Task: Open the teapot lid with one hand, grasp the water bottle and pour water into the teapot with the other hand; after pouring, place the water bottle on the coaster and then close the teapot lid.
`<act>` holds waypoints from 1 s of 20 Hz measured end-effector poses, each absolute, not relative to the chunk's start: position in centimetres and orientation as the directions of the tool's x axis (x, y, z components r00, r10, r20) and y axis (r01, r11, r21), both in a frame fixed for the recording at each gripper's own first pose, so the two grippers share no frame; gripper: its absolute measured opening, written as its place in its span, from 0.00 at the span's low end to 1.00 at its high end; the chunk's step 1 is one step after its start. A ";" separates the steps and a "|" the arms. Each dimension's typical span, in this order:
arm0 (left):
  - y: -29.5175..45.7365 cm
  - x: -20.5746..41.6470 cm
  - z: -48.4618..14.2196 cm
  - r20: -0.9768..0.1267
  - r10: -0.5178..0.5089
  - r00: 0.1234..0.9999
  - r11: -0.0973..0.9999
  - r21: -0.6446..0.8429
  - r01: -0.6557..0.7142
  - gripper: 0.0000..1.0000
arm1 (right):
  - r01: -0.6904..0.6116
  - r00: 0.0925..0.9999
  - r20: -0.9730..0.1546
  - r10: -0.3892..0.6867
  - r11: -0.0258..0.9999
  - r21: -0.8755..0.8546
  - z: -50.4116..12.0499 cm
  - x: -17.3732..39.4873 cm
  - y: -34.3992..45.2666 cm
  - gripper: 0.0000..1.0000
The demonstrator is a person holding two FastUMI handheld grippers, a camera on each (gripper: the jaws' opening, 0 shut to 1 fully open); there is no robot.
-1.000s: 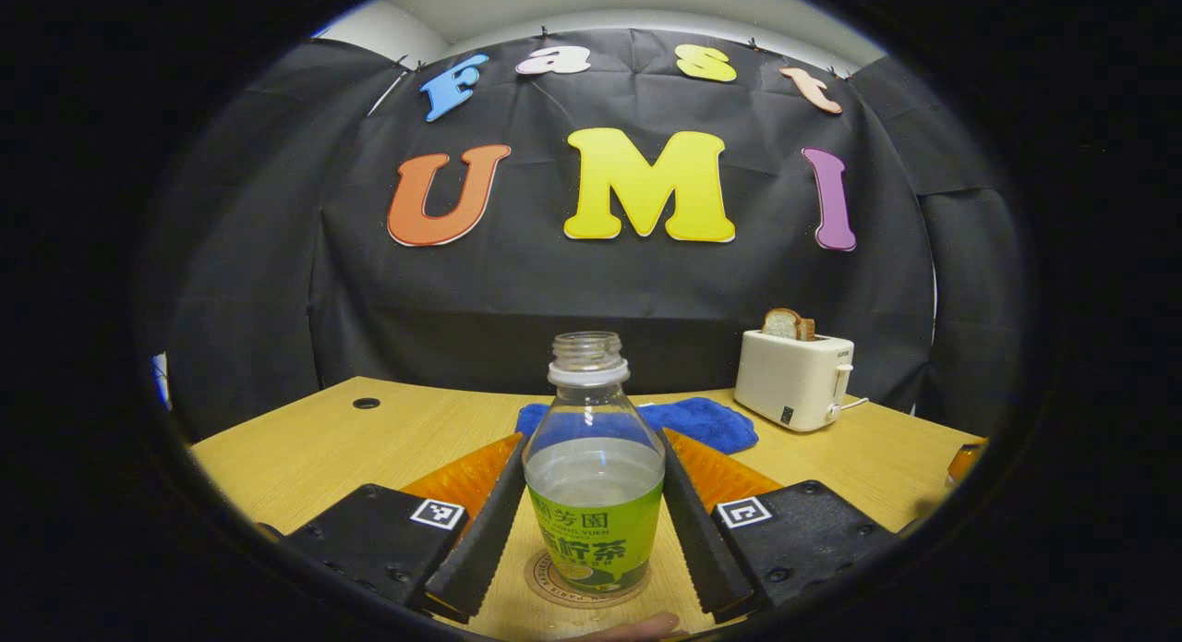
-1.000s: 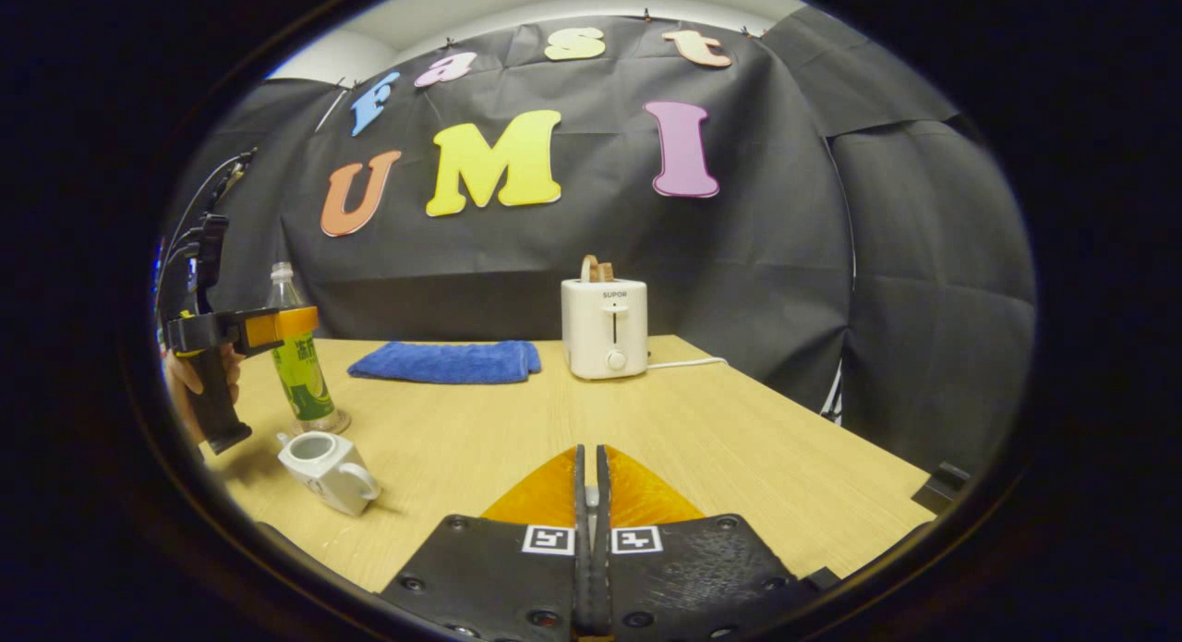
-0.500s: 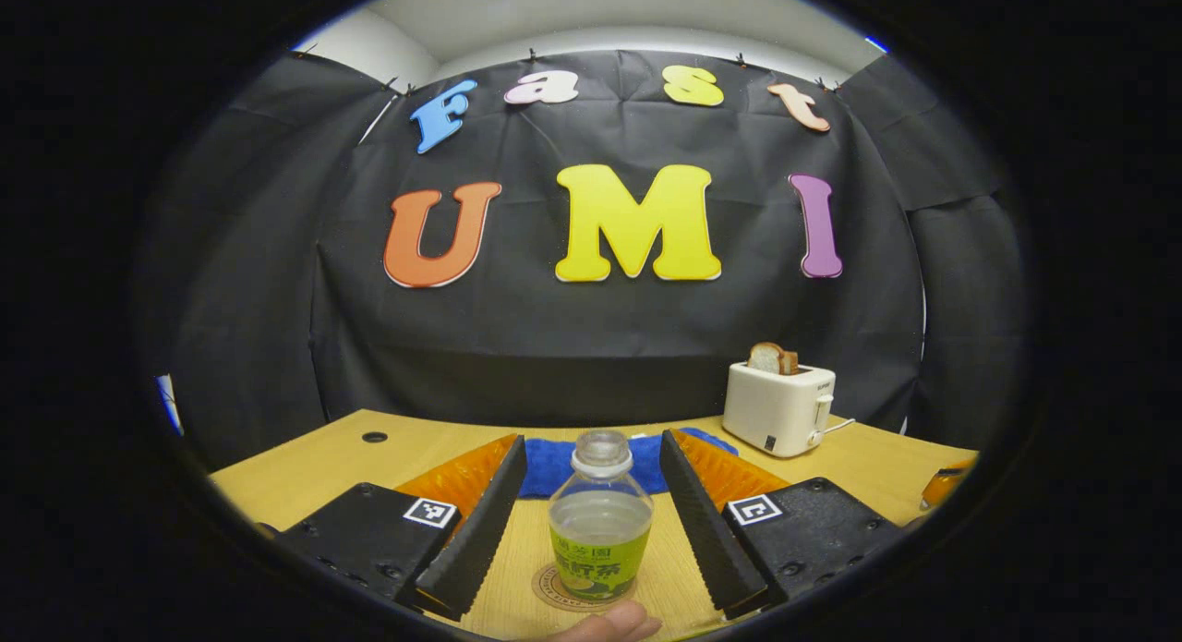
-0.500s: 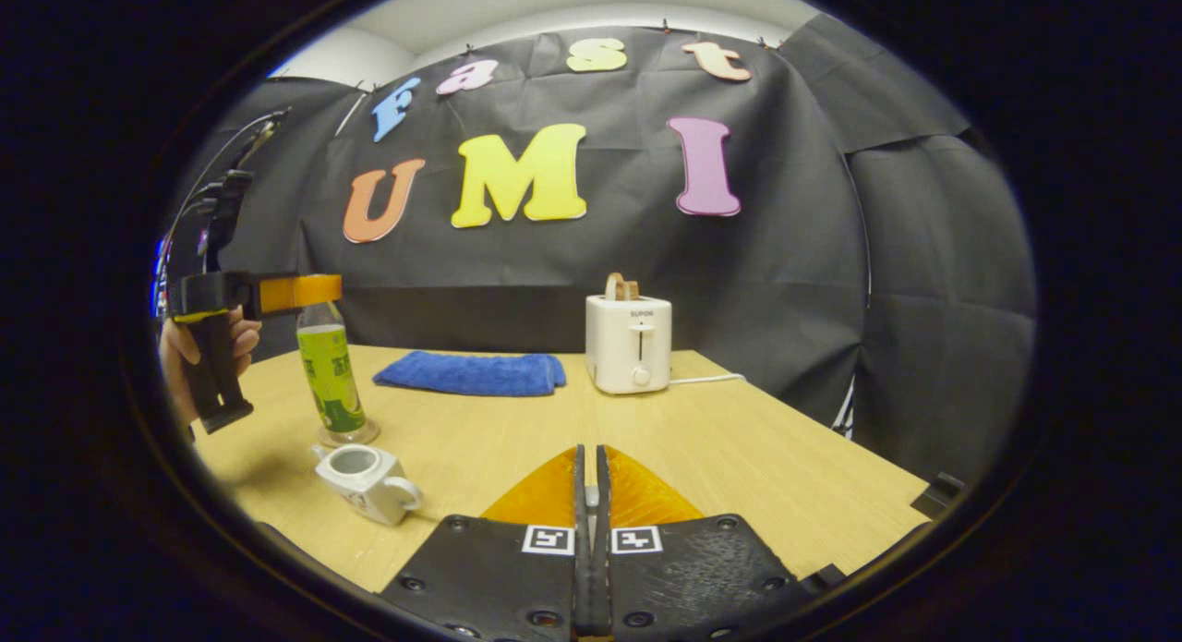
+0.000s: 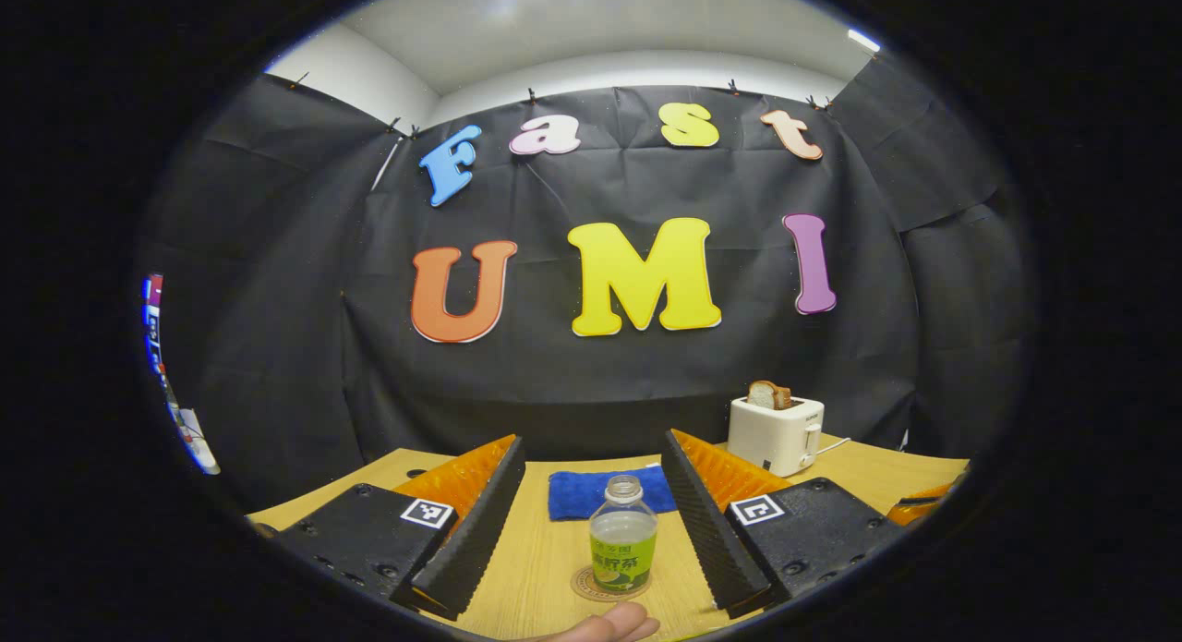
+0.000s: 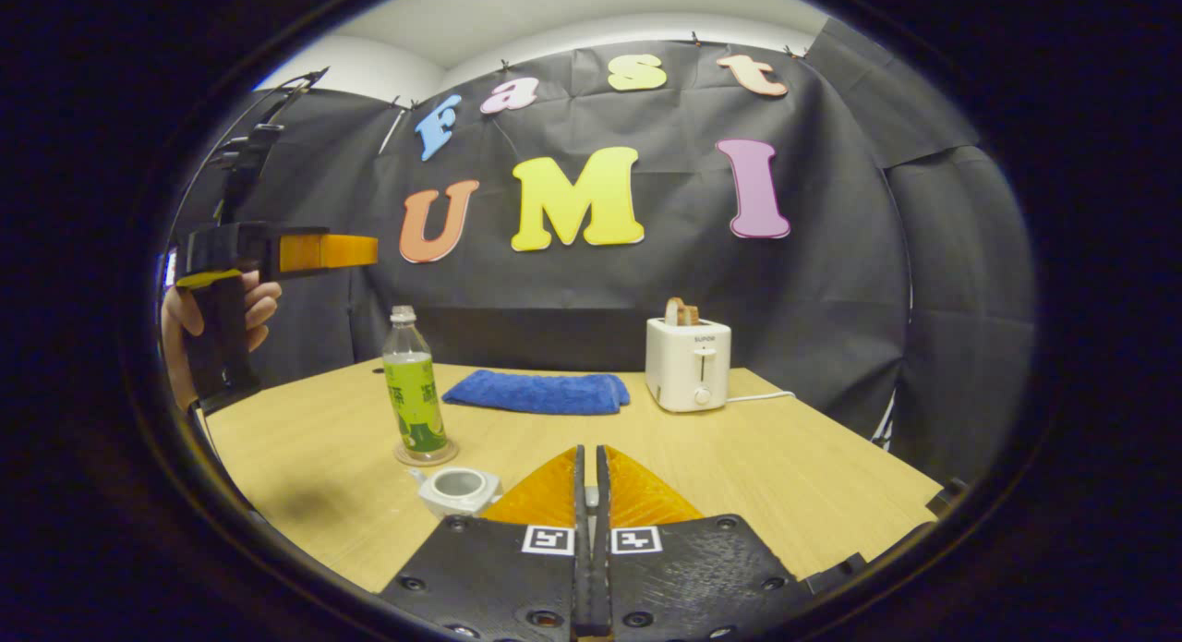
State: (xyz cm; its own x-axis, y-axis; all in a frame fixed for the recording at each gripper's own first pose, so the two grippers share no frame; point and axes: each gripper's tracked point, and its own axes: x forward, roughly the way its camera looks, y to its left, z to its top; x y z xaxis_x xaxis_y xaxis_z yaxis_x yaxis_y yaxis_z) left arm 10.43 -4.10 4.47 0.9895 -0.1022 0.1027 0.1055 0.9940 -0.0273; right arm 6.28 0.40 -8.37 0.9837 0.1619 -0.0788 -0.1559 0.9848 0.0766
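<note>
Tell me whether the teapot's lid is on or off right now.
Off. In the right gripper view the teapot shows an open round mouth with a bare inside and no lid on it. Where the lid is now cannot be told.

Right gripper view: water bottle (image 6: 413,383) stands upright on coaster (image 6: 426,455), left of centre on table (image 6: 794,476). Teapot (image 6: 457,490) sits just near of the coaster, lid off. Folded towel (image 6: 538,393) lies farther back, right of the bottle; toaster (image 6: 688,363) stands right of the towel with 1 bread slice (image 6: 681,310) in its slot.
</note>
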 end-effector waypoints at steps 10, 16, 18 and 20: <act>-1.5 4.3 0.2 0.045 -0.087 0.995 0.990 -0.111 0.092 0.93 | -0.340 0.936 -0.044 0.348 0.930 0.140 -6.3 7.2 7.3 0.00; 0.0 3.9 -0.3 0.038 -0.102 0.994 0.985 -0.137 0.106 0.93 | -0.346 0.928 -0.093 0.361 0.927 0.146 -8.4 9.3 10.6 0.00; -0.2 3.8 -0.4 0.027 -0.119 0.993 0.982 -0.145 0.122 0.93 | -0.335 0.929 -0.111 0.353 0.930 0.148 -8.9 10.1 11.5 0.00; -0.1 3.7 -0.5 0.021 -0.130 0.991 0.982 -0.135 0.132 0.94 | -0.327 0.932 -0.121 0.342 0.936 0.130 -9.3 10.6 11.9 0.00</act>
State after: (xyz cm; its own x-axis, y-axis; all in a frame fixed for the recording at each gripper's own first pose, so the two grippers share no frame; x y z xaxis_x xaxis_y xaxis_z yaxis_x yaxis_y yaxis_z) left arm 3.69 -0.08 -0.48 0.9913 -0.1299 0.0210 0.1315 0.9821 -0.1350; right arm 10.57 11.89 -9.31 0.9318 0.3423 -0.1205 -0.3271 0.9361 0.1296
